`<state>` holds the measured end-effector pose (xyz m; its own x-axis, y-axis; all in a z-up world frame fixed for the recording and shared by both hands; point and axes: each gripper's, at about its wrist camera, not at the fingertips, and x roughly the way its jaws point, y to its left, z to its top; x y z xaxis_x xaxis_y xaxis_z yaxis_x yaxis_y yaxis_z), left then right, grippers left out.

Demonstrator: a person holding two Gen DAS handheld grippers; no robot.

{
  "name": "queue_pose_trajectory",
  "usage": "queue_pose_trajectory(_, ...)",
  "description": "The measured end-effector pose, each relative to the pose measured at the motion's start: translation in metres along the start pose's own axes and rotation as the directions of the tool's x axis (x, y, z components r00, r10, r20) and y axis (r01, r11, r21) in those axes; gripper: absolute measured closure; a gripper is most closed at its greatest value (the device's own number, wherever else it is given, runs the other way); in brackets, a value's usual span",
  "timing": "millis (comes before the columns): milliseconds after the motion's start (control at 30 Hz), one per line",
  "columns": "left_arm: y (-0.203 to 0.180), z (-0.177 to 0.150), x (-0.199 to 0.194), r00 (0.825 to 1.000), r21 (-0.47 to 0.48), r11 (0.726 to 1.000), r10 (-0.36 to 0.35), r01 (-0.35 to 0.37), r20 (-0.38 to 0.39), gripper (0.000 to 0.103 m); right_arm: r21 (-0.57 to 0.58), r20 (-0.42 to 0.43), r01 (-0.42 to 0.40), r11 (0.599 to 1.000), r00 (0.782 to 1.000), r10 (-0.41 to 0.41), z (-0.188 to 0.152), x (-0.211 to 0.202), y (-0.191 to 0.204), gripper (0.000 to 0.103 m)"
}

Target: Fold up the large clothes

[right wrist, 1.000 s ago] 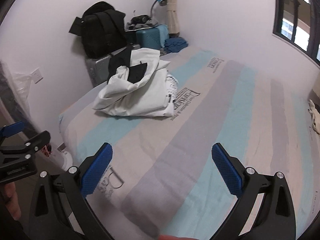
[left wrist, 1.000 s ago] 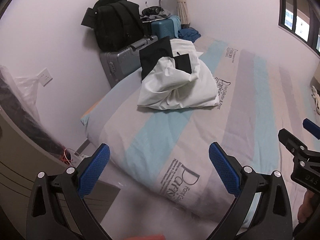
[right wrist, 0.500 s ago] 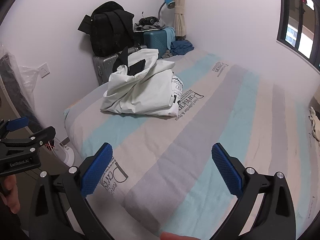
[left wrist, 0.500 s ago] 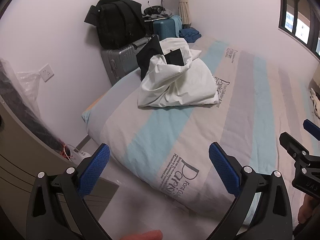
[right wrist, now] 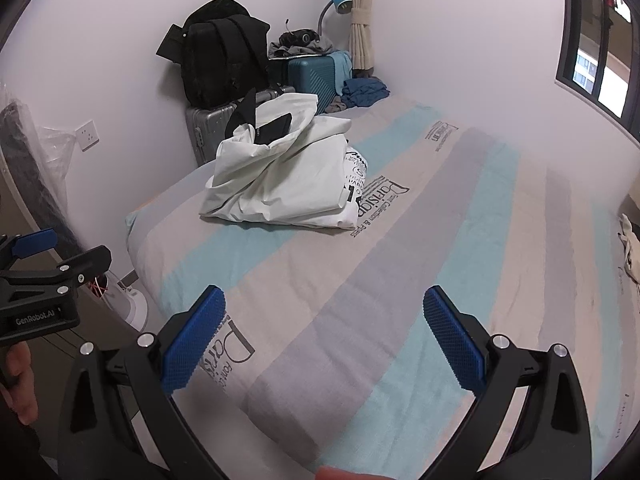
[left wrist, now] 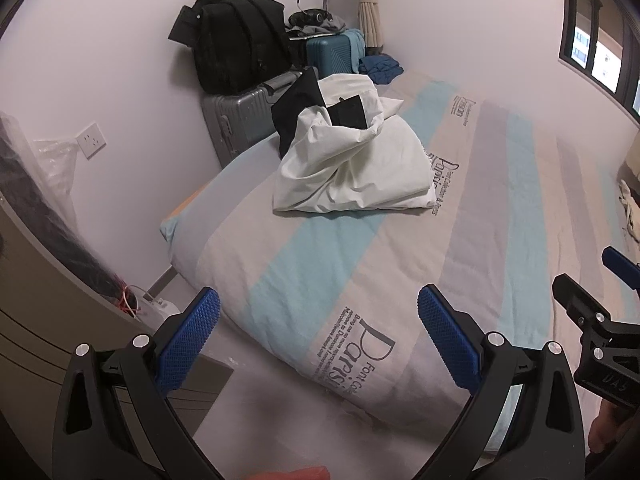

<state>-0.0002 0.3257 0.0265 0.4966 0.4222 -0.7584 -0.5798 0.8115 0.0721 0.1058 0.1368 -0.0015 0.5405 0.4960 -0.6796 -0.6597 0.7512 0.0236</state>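
Note:
A crumpled heap of white clothes with black pieces on top lies on the far left part of the striped bed. It also shows in the right wrist view. My left gripper is open and empty, above the bed's near corner, well short of the heap. My right gripper is open and empty, above the bed's near edge. The right gripper shows at the right edge of the left wrist view.
A silver suitcase with a black backpack on it and a teal suitcase stand beyond the bed by the wall. A grey cabinet stands left. A light cloth lies at the bed's right edge.
Both grippers have pulled back and lifted a little, so the bed and heap sit lower and farther in view. Both stay open and empty.

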Motion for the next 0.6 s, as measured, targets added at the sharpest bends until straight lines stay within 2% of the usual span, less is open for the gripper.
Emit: queue_pose_trajectory(600,-0.0007,0.0024,0.0028,1.0,-0.006,1.0,-0.012,0.012,-0.01,0.006,-0.002,0.003,0.002,1.0,1.0,-0.002,0.0003,0.0013,0.0018,0.007)
